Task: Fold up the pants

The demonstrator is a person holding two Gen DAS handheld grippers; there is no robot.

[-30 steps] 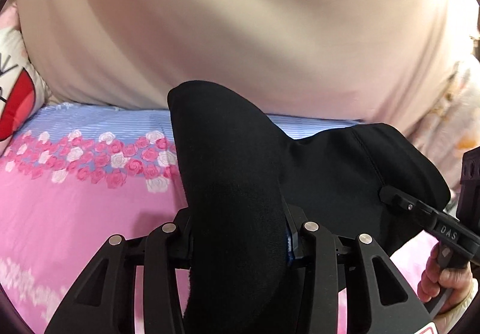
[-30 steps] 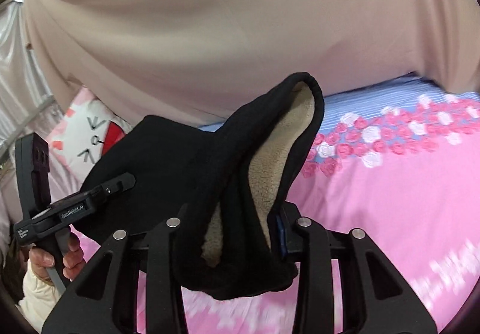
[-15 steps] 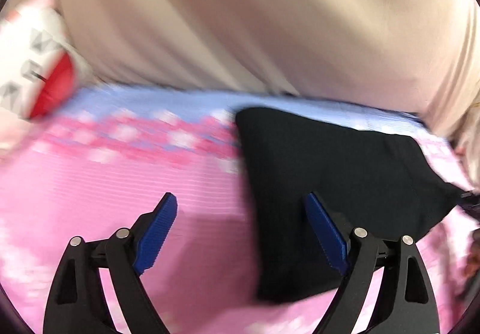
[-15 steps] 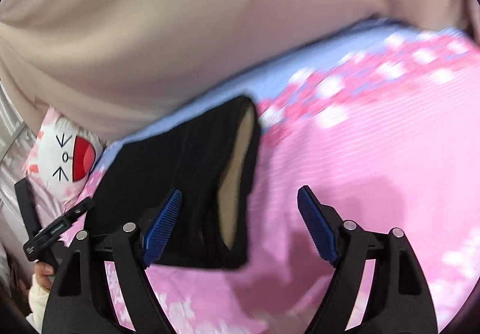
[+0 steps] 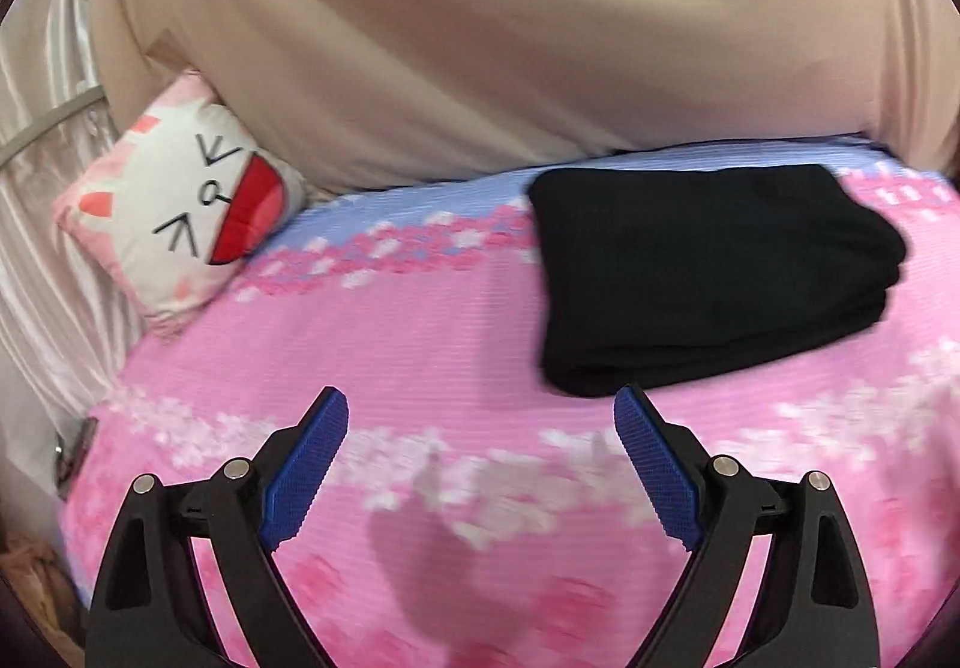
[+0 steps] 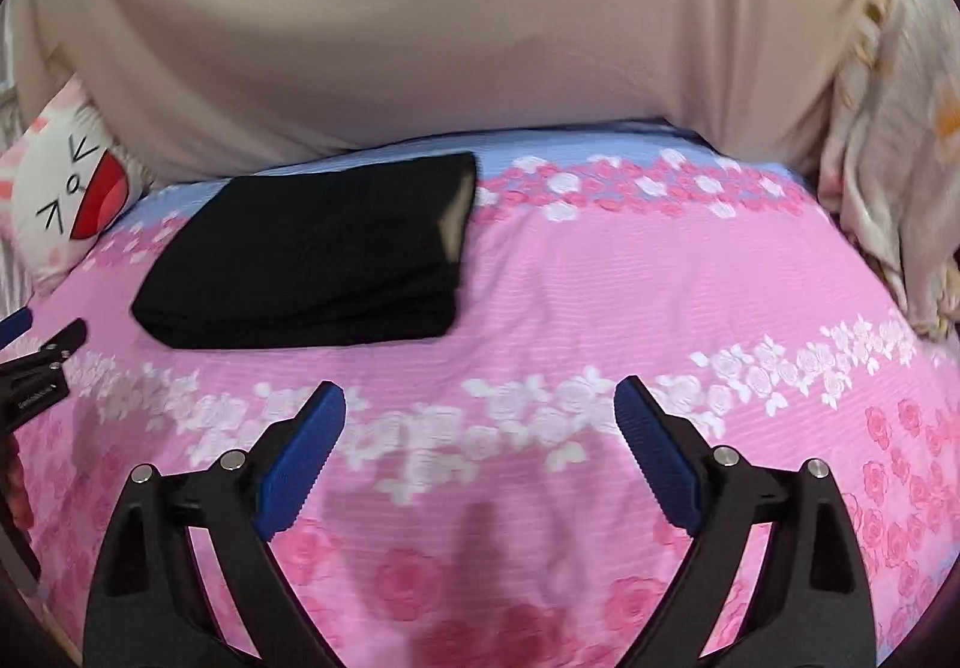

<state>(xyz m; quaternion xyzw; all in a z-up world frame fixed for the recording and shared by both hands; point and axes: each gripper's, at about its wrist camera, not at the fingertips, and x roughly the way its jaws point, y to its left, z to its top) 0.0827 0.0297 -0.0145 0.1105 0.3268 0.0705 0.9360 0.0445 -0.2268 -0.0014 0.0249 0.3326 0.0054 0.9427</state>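
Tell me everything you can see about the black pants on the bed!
The black folded fabric pants lie in a flat, roughly rectangular bundle of several stacked layers, edges showing at one end. The cloth looks soft and thick. They rest on the pink flowered bedsheet, near its blue strip and the beige curtain. Nothing holds them: the left gripper and right gripper are open, apart from them.
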